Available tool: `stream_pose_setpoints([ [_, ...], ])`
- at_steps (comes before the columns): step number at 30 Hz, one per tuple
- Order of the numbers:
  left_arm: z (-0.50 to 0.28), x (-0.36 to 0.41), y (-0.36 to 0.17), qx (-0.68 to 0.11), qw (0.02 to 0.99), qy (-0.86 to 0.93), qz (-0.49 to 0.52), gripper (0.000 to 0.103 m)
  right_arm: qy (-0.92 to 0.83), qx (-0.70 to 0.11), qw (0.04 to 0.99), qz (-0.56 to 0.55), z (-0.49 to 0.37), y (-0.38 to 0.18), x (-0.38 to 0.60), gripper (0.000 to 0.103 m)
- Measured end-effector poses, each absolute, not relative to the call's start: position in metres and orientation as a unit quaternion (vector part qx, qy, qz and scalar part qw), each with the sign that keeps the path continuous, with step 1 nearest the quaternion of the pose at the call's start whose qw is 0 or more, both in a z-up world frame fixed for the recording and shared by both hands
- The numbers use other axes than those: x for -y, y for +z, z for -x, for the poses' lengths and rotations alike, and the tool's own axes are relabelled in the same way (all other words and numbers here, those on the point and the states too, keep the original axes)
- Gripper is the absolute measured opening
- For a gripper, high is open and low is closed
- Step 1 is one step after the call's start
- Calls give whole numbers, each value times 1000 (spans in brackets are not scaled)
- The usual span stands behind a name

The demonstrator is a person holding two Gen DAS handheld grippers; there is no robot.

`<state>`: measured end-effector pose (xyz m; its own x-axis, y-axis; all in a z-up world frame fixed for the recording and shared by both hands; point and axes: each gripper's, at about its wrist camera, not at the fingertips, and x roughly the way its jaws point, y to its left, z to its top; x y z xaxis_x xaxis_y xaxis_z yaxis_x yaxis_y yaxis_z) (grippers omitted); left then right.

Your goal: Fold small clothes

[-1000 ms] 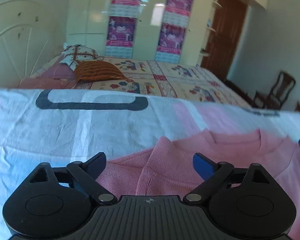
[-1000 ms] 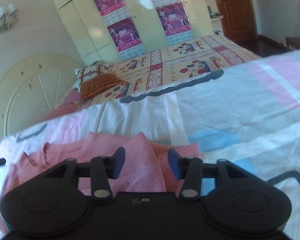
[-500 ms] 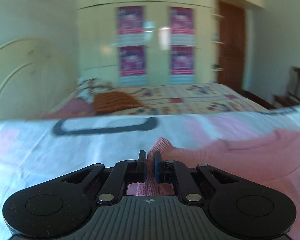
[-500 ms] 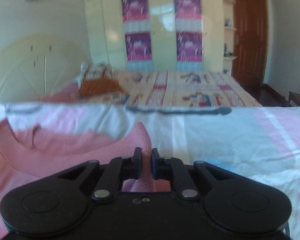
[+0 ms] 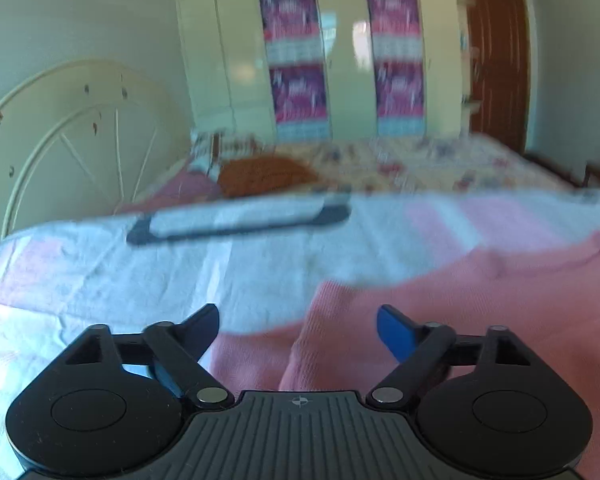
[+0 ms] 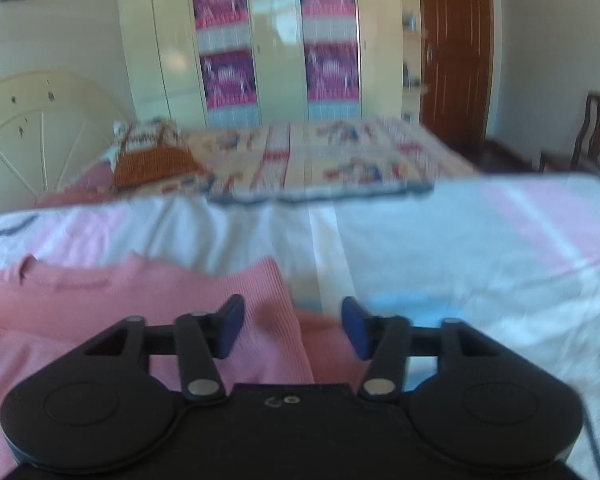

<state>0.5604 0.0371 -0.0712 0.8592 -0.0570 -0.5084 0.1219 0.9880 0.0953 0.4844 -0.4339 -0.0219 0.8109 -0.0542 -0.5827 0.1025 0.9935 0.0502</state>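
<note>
A pink knit sweater [image 5: 460, 304] lies on the white, pink and blue bedsheet [image 5: 180, 280]. In the left wrist view its folded left edge runs between the fingers of my left gripper [image 5: 298, 326], which is open and holds nothing. In the right wrist view the sweater [image 6: 120, 300] fills the lower left, and its folded right edge lies between the fingers of my right gripper [image 6: 292, 328], which is open too. Both grippers hover just above the cloth.
A second bed with a patterned quilt [image 6: 340, 160] and an orange cushion [image 5: 264, 174] stands behind. A cream headboard [image 5: 80, 140] is at the left, a wardrobe with posters [image 6: 280, 40] at the back, a wooden chair [image 6: 596, 132] at the right.
Both grippers were shut on the sweater's folded edges half a second ago; now both have opened and let the cloth go. The sweater lies flatter, its sides folded in.
</note>
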Motion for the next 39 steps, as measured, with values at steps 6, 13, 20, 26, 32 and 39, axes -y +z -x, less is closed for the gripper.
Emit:
stream_pose_setpoints([
  [6, -540, 68, -66, -296, 927, -211, -96, 85, 97, -340, 935, -7, -495, -26, 345, 44],
  [13, -541, 25, -82, -311, 933, -155, -96, 102, 85, -360, 928, 39, -498, -29, 357, 50],
  [20, -532, -7, -84, -317, 942, -99, -55, 102, 10, -360, 933, 2, -485, -20, 404, 48],
  [26, -484, 45, -81, -312, 928, -197, -48, 102, 135, -343, 929, 44, -448, -20, 319, 47],
  [32, -474, 46, -84, -327, 929, -167, -44, 103, 106, -354, 928, 51, -445, -25, 304, 48],
  [39, -443, 58, -83, -333, 926, -178, -31, 103, 149, -354, 921, 67, -405, -26, 277, 46],
])
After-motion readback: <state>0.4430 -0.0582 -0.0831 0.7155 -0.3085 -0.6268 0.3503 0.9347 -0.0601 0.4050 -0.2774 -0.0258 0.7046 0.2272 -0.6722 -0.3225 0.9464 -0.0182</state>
